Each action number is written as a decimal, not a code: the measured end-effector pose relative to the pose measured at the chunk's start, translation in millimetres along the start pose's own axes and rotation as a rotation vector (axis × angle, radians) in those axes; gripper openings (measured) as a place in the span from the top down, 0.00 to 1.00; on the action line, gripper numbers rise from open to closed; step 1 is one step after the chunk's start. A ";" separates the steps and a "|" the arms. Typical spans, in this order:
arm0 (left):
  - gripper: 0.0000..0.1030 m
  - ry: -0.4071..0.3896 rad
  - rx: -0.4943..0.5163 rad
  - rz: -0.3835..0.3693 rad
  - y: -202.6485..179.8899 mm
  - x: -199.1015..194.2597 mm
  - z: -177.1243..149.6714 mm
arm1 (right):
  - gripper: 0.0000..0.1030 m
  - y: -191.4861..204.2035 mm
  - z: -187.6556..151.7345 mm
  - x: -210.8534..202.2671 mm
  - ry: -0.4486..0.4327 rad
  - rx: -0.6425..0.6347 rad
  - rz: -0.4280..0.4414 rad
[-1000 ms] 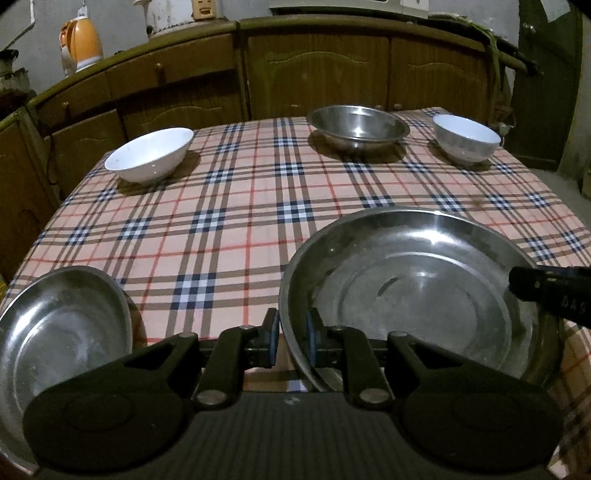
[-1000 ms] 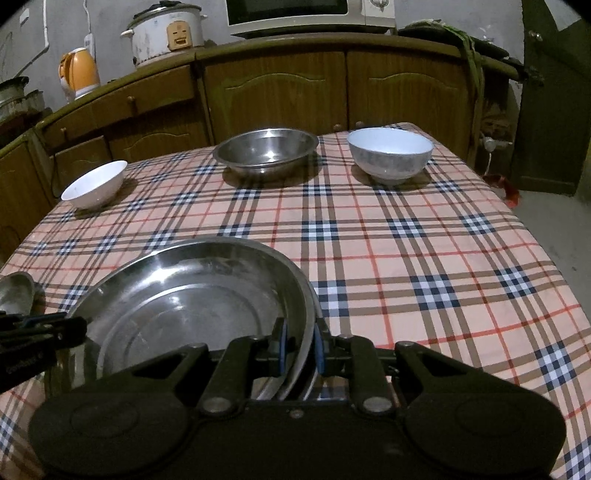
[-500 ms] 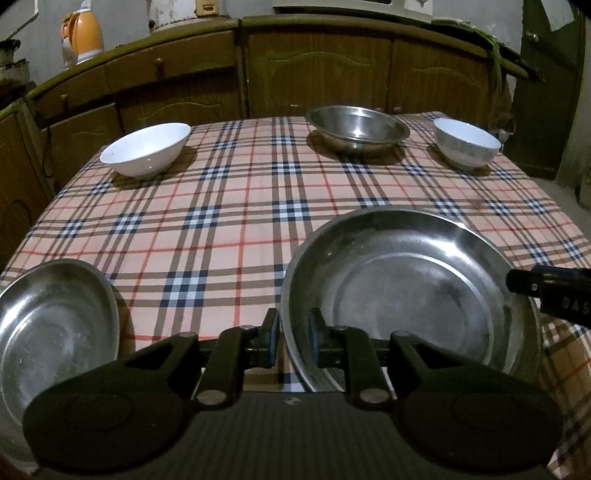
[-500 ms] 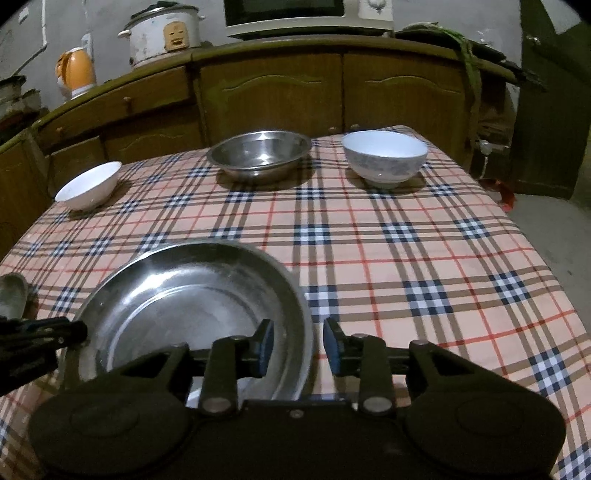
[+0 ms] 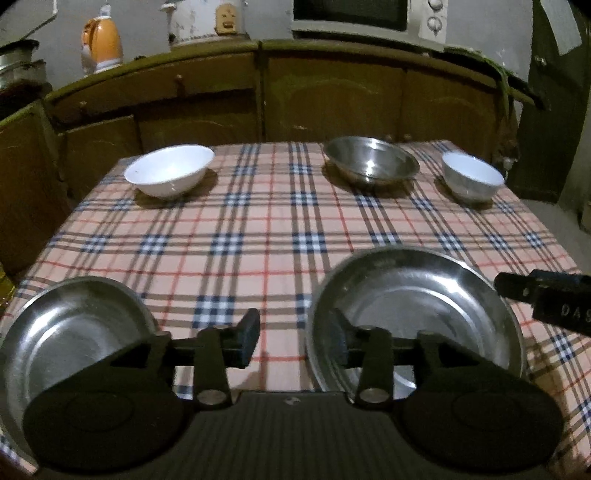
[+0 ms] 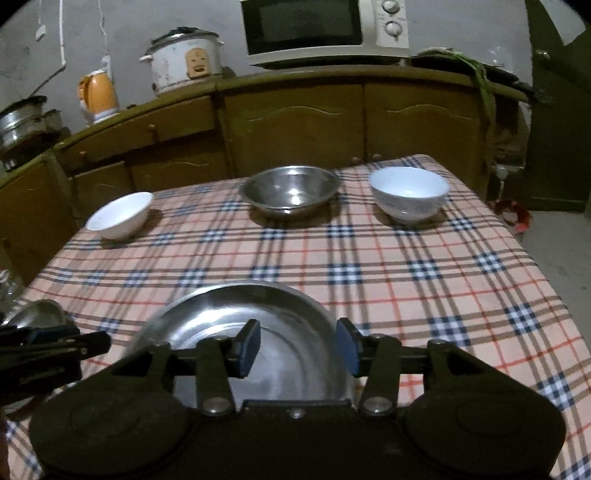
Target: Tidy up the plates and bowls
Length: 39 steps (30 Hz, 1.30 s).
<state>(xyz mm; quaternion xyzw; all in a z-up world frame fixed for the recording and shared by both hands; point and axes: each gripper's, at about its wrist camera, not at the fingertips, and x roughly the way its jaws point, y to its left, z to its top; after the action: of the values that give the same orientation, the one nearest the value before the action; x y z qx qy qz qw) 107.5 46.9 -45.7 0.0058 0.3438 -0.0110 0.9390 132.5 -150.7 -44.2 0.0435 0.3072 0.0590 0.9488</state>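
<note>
A large steel plate (image 5: 417, 314) lies on the plaid table (image 5: 258, 229) near the front; it also shows in the right wrist view (image 6: 243, 325). A second steel plate (image 5: 70, 339) lies at the front left. My left gripper (image 5: 293, 338) is open, its jaws straddling the large plate's left rim. My right gripper (image 6: 297, 345) is open over the plate's right rim. At the far side stand a white bowl (image 5: 170, 170), a steel bowl (image 5: 371, 158) and a second white bowl (image 5: 472, 177).
Wooden cabinets (image 6: 295, 125) run behind the table, carrying a rice cooker (image 6: 186, 61), a microwave (image 6: 325, 29) and an orange kettle (image 6: 98, 96). A door (image 6: 557, 129) and bare floor lie to the right of the table.
Both grippers have let go of the large steel plate's rim and opened wide. Both have drawn back and risen a little; the plate now lies flat on the table.
</note>
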 end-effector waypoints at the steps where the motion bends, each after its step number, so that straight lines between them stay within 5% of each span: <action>1: 0.56 -0.002 -0.005 0.005 2.8 -2.1 1.0 | 0.42 3.4 0.8 -0.1 0.000 -0.002 0.007; 22: 0.50 -0.029 -0.109 0.113 81.6 -25.9 -4.6 | 0.41 117.0 3.1 16.4 0.045 -0.139 0.185; 33: 0.35 0.018 -0.298 0.382 190.0 -29.9 -23.5 | 0.40 189.6 -8.1 45.4 0.128 -0.217 0.314; 39: 0.34 0.101 -0.385 0.444 234.7 -16.3 -30.7 | 0.40 221.6 -13.8 67.7 0.194 -0.226 0.363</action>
<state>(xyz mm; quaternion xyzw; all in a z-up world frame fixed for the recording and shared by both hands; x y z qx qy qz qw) 81.0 282.4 -57.8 -0.0970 0.3761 0.2603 0.8840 159.9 78.6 -68.1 -0.0145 0.3754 0.2666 0.8876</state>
